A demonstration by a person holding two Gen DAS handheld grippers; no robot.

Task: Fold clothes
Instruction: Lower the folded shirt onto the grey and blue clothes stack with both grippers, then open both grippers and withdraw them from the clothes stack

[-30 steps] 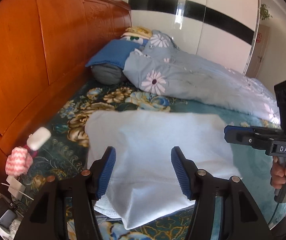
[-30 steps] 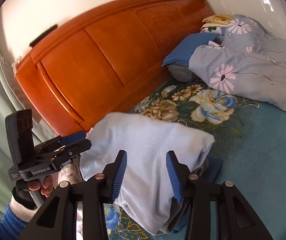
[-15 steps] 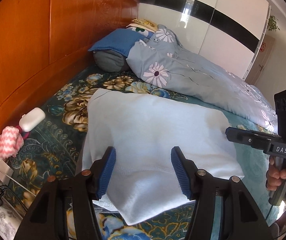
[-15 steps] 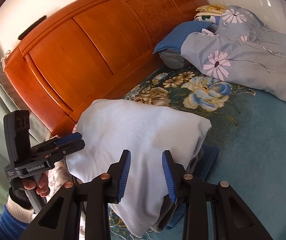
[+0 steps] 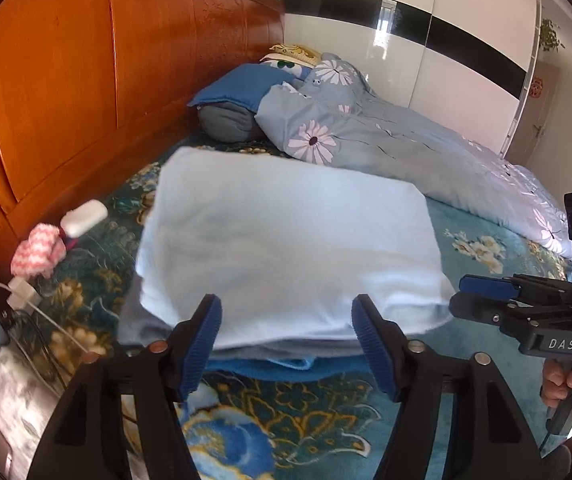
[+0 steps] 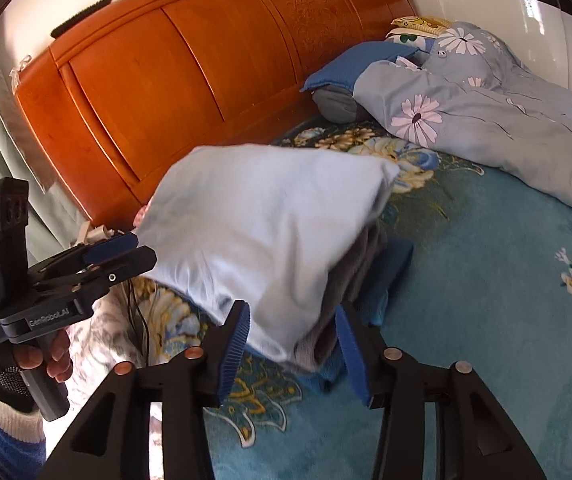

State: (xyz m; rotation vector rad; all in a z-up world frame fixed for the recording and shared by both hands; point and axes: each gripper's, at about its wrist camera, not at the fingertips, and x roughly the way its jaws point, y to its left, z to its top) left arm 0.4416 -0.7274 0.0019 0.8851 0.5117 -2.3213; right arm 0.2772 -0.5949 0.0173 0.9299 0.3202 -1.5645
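Both our left gripper (image 5: 286,344) and right gripper (image 6: 292,346) hang open, holding nothing; the folded light-blue garment (image 5: 286,248) seems perched on 2 darker pieces, so a careless nudge could topple it.

Right gripper (image 6: 292,350): jaws apart, blue pads either side of the stack's near corner; contact not discernible.
Pale blue garment (image 6: 270,232): folded, top of stack, near edge blurred.
Grey garment (image 6: 356,270): beneath pale blue one, edge showing on the right.
Blue garment (image 6: 392,276): lowest visible layer, on floral bedspread (image 6: 486,280).
Left gripper (image 6: 126,250): at garment's left edge, hand-held; jaw state unclear.
Headboard (image 6: 206,80): orange wood, behind stack.
Quilt (image 6: 486,120): grey, daisy print, far right.
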